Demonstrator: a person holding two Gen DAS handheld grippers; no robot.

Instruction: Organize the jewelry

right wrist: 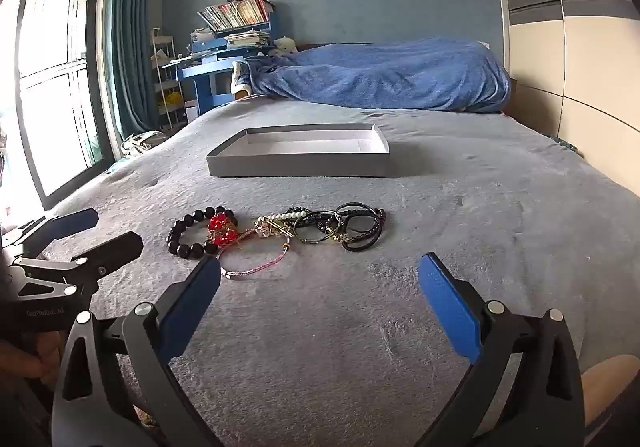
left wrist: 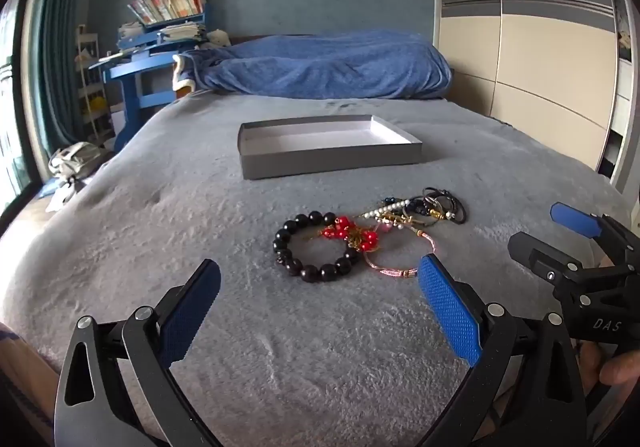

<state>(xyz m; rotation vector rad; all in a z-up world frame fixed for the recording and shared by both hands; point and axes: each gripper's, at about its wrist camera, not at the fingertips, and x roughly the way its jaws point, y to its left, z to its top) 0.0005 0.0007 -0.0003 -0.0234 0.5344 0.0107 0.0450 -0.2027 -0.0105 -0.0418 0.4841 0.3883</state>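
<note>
Lay in a tangled heap on the grey bed cover: black bead bracelet at the left, red beads touching it, pink cord bracelet nearest, pearls and black hair ties at the right. Sat farther back, apart: grey box, open-topped. Hovered near, short of the heap, both spread wide and holding nothing: left gripper, right gripper.

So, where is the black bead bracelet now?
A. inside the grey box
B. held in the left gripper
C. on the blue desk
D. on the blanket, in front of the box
D: the black bead bracelet lies on the grey blanket, nearer the camera than the grey box, and both grippers are open.
</note>
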